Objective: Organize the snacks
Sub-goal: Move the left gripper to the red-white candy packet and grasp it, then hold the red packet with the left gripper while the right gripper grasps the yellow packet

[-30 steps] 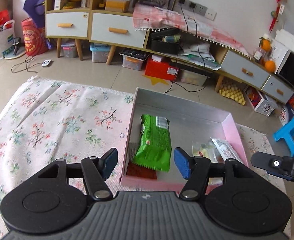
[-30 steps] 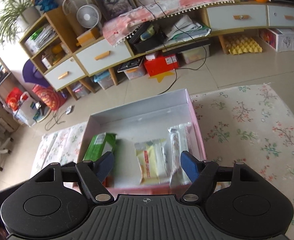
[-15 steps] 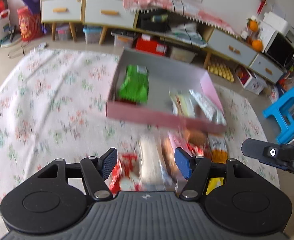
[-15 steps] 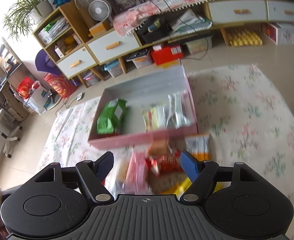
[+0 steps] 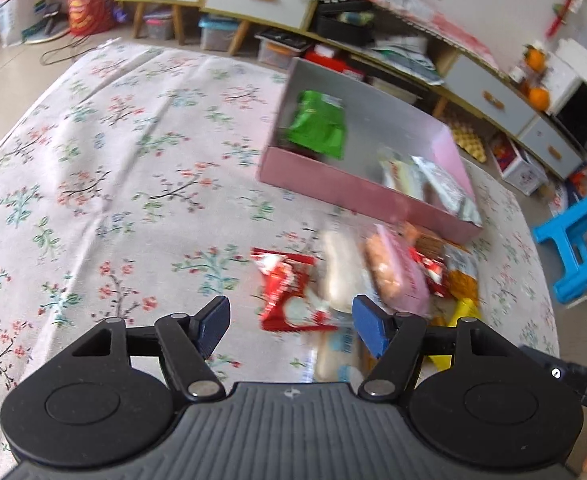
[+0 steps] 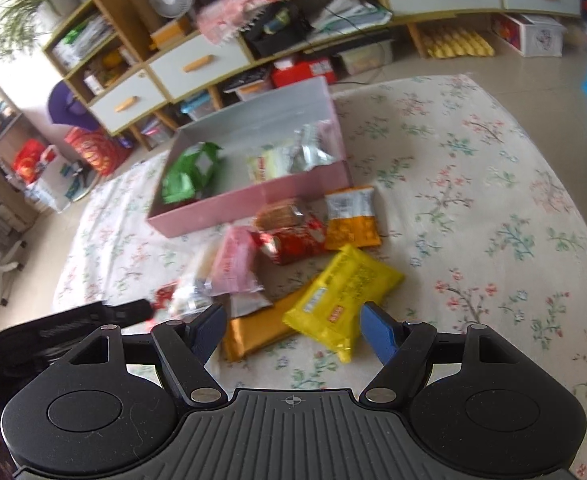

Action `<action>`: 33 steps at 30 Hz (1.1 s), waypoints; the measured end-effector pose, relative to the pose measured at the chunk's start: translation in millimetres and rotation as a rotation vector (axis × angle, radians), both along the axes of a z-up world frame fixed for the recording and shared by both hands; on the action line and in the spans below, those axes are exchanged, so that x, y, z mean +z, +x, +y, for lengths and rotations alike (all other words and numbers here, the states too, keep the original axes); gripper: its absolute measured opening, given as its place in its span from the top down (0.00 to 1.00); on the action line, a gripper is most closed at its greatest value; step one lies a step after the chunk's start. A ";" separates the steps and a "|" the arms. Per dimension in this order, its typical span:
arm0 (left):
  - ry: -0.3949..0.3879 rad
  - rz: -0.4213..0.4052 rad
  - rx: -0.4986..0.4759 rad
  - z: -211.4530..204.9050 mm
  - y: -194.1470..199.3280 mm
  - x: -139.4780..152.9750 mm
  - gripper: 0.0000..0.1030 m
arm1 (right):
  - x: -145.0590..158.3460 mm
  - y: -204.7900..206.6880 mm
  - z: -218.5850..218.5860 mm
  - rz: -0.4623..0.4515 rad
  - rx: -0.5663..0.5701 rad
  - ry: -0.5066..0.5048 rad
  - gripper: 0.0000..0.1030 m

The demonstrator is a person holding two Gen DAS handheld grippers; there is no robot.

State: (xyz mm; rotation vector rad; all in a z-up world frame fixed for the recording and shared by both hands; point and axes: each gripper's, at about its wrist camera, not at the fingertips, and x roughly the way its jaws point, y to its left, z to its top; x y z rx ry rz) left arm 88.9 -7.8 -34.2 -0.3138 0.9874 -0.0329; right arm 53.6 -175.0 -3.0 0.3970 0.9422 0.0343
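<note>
On the floral cloth [image 6: 493,200] a loose heap of snack packets lies just in front of the pink box [image 6: 249,200]; inside the box sit a green packet [image 6: 189,172] at its left end and pale and silver packets [image 6: 289,158] at its right; the left gripper [image 5: 291,322] hangs over a red packet [image 5: 289,292], jaws wide and empty; the right gripper [image 6: 293,326] hangs over a yellow packet [image 6: 345,292], jaws likewise wide, holding nothing; an orange packet [image 6: 351,218] lies near the box's front wall.

glossy plastic yellow packet [image 6: 343,292] and silvery foil packet [image 6: 309,152] (crinkled) on matt floral cloth [image 6: 473,208].
</note>
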 end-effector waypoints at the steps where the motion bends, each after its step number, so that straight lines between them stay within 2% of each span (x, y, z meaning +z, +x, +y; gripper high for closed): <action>1: -0.009 0.010 0.008 2.7 0.2 -2.6 0.37 | -2.3 1.8 -1.5 0.009 -0.011 0.000 0.27; 5: -0.057 0.038 0.035 10.3 2.6 -10.7 0.39 | -10.7 5.6 -6.5 0.032 -0.040 0.016 0.27; 8: -0.060 0.039 0.045 11.3 7.4 -12.3 0.39 | -13.3 7.2 -6.6 0.039 -0.052 0.013 0.27; 14: -0.015 0.053 0.082 10.2 23.8 -21.9 0.39 | -21.0 12.6 -8.0 0.063 -0.075 0.024 0.27; 19: -0.013 0.082 0.080 9.0 31.7 -36.1 0.42 | -26.3 16.2 -9.3 0.074 -0.095 0.026 0.27; 22: 0.075 0.056 0.034 -3.5 31.0 -35.0 0.44 | -29.5 19.3 -10.0 0.082 -0.111 0.027 0.27; 24: 0.114 0.040 0.014 -7.9 29.2 -35.7 0.47 | -32.7 21.9 -10.7 0.087 -0.123 0.031 0.27; 26: 0.142 0.029 -0.006 -10.3 27.4 -34.8 0.65 | -36.2 24.3 -10.2 0.095 -0.129 0.031 0.27; 27: 0.141 0.027 -0.011 -9.9 26.1 -34.1 0.68 | -38.1 25.8 -9.9 0.098 -0.134 0.029 0.27; 30: 0.150 0.033 -0.012 -8.2 23.7 -31.9 0.72 | -44.0 29.9 -9.7 0.106 -0.149 0.013 0.27; 33: 0.212 0.045 0.010 -8.5 22.0 -28.8 0.73 | -49.5 33.8 -6.5 0.108 -0.157 -0.014 0.27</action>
